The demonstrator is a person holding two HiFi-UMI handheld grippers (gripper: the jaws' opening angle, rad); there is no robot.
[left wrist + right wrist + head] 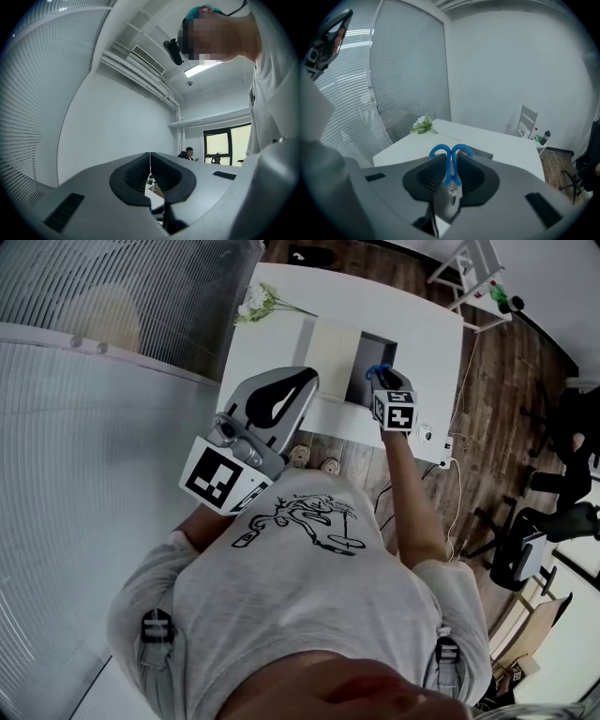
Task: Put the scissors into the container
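Mid-carry above the table (281, 343), almost at the open container (361, 367): left gripper (150, 174) clamped shut on nothing, right gripper (450, 176) grasping the scissors (449, 161) near the pivot, handles forward; next, likely lowering into the opening and letting go.

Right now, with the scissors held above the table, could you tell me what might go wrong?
The right gripper pinches the scissors by a narrow stretch near the pivot, handles forward, so they may swivel or slip out. The container opening looks narrow in the head view, so the looped handles might catch its rim.
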